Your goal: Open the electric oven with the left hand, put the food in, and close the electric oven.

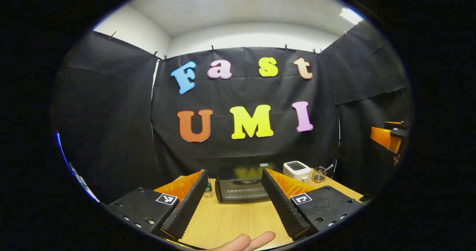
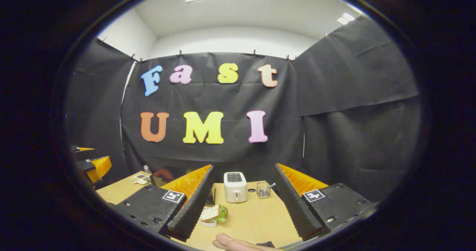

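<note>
A black electric oven [image 1: 241, 189] stands at the back of the wooden table [image 1: 230, 221], its door closed with a bar handle along the top. My left gripper [image 1: 235, 202] is open, held well in front of the oven, nothing between its fingers. In the right gripper view a sandwich with green lettuce [image 2: 215, 213] lies on a small white plate [image 2: 208, 223] near my right gripper's left finger. My right gripper [image 2: 243, 208] is open and empty above the table [image 2: 253, 221]. The oven's corner [image 2: 158, 180] peeks out behind that finger.
A white toaster [image 1: 296, 170] and a small glass holding a spoon [image 1: 319, 174] stand right of the oven. A small bottle [image 1: 208, 189] stands left of it. The other gripper shows at the right edge [image 1: 390, 137] and at the left edge [image 2: 91, 165]. A fingertip [image 1: 245, 241] rests below.
</note>
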Tool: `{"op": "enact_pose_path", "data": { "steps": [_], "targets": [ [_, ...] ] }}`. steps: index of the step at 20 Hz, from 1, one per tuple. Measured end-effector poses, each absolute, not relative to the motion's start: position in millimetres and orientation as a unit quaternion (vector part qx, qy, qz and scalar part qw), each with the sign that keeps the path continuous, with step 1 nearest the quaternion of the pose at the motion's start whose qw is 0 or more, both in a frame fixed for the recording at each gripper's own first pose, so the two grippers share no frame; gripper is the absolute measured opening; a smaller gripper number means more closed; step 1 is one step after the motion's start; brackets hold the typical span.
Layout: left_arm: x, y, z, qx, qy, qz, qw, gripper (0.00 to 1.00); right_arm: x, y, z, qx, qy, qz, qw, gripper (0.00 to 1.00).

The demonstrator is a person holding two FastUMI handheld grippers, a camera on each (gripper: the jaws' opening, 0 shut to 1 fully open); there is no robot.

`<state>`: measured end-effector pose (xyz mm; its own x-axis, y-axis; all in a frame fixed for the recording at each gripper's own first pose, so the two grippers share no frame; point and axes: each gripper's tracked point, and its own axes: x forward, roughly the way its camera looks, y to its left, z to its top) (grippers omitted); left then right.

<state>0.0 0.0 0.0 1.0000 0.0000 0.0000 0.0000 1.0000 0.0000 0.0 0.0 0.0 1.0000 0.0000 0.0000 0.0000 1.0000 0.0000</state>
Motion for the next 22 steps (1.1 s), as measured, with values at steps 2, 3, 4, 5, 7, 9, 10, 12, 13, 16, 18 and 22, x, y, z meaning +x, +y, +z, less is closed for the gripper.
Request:
{"op": "enact_pose_path", "data": {
  "steps": [2, 3, 4, 5, 7, 9, 10, 12, 13, 16, 18, 22],
  "targets": [
    [-0.7, -1.7, 2.2, 0.0, -0.004, -0.002, 1.0, 0.95, -0.1, -3.9, 1.5, 0.009, -0.005, 0.0, 1.0, 0.91],
    [-0.9, -4.0, 2.7, -0.001, -0.006, -0.005, 1.0, 0.95, -0.2, -6.3, 0.3, 0.01, -0.007, 0.0, 1.0, 0.91],
    [-1.0, -5.7, 2.8, 0.001, -0.006, -0.005, 1.0, 0.95, -0.6, -7.6, 0.0, 0.01, -0.007, 0.0, 1.0, 0.9],
    [-1.9, -3.7, 3.4, 0.005, -0.01, 0.0, 1.0, 0.95, 1.1, -8.4, -0.2, 0.01, -0.007, 0.001, 1.0, 0.9],
    [-0.2, -5.2, 0.0, 0.009, -0.01, 0.004, 1.0, 0.95, 3.2, -12.6, 0.7, 0.006, -0.011, 0.002, 1.0, 0.9],
    [2.4, -10.0, -7.1, 0.004, -0.004, 0.003, 1.0, 0.95, 5.8, -16.1, 2.3, 0.011, -0.016, 0.002, 1.0, 0.91],
    [4.9, -9.6, -10.1, 0.006, -0.003, 0.003, 1.0, 0.95, 6.9, -16.4, 1.5, 0.017, -0.018, 0.004, 1.0, 0.9],
    [10.2, -13.2, -13.5, 0.012, -0.001, -0.001, 1.0, 0.95, 13.6, -16.9, -0.8, 0.031, -0.019, 0.008, 0.999, 0.9],
    [13.8, -15.0, -18.8, 0.014, 0.003, -0.003, 1.0, 0.95, 17.5, -18.0, -3.3, 0.036, -0.02, 0.008, 0.999, 0.9],
    [35.0, -21.4, -27.5, 0.009, 0.013, -0.012, 1.0, 0.95, 30.6, -22.0, -7.6, 0.04, -0.021, 0.004, 0.999, 0.9],
    [53.1, -25.1, -33.1, 0.009, 0.02, -0.016, 1.0, 0.95, 42.9, -25.1, -13.1, 0.039, -0.016, 0.001, 0.999, 1.0],
    [98.2, -33.2, -44.1, 0.007, 0.031, -0.023, 0.999, 0.95, 66.9, -36.1, -21.5, 0.03, 0.001, -0.014, 0.999, 0.9]
  ]
}}
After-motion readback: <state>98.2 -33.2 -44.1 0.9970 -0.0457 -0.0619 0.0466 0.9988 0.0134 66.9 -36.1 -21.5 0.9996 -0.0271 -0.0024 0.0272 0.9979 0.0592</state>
